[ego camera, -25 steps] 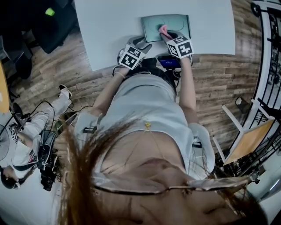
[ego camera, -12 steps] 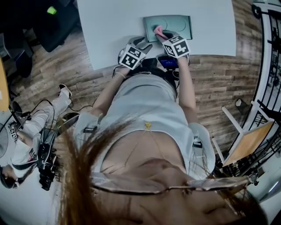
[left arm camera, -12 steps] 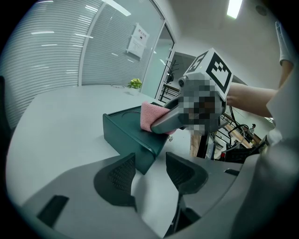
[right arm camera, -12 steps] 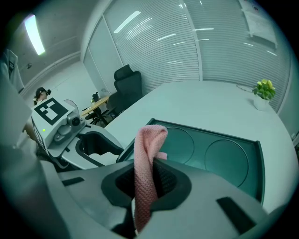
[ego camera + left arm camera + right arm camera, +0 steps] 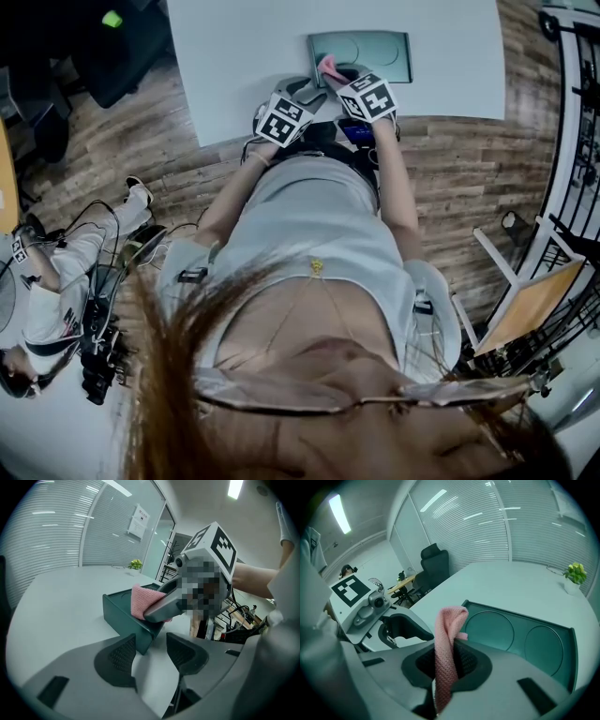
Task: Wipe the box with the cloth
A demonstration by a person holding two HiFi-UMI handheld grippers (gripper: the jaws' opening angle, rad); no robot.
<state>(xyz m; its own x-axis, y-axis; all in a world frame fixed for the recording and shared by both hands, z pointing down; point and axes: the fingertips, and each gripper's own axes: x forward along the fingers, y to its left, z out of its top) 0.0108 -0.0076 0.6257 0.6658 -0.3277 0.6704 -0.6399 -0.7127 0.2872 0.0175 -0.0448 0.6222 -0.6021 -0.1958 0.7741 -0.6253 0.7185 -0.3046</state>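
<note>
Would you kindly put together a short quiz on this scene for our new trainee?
1. True or false: the left gripper is shut on the pink cloth.
2. What shows on the green box in the right gripper view? A. two round recesses B. a hinged handle C. a coiled cable
3. Fill in: the left gripper's jaws stand ____, with nothing between them.
Key: 1 false, since the right gripper holds the cloth; 2 A; 3 apart.
</note>
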